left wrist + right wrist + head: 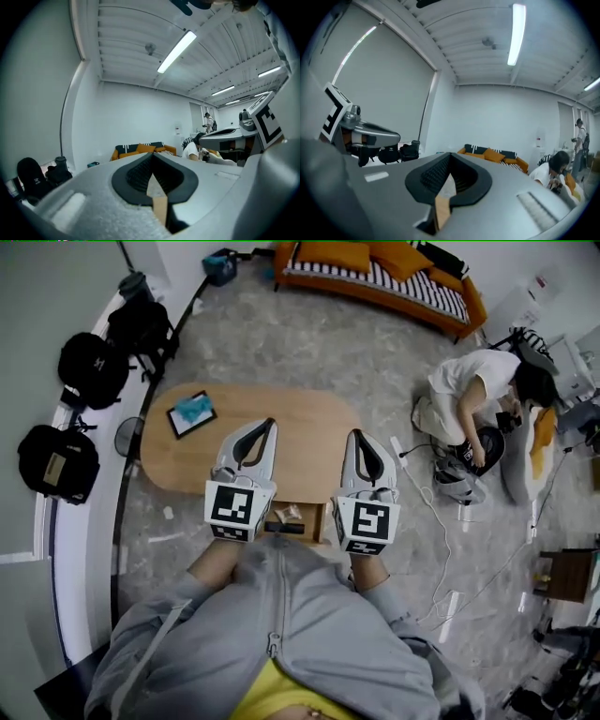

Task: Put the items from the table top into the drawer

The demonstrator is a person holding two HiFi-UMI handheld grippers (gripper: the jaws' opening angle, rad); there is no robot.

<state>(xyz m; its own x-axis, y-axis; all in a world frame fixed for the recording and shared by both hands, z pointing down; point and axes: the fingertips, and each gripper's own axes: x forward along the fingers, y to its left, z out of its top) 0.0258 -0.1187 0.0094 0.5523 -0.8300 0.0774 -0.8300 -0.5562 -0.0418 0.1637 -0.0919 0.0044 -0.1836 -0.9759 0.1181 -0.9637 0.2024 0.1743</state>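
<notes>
Left gripper view: left gripper (152,160) jaws pressed together, nothing between. Right gripper (449,161) likewise clenched, empty. Both raised level above table (309,427), touching nothing. Open drawer (317,521) at near edge holds small items (292,513). Tabletop bears only dark tray (178,424) with teal object (195,407), far left. Judged mostly done: tray load left, drawer unshut.

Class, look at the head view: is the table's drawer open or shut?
Open: the drawer juts out from the table at its near edge, with small items visible inside.
</notes>
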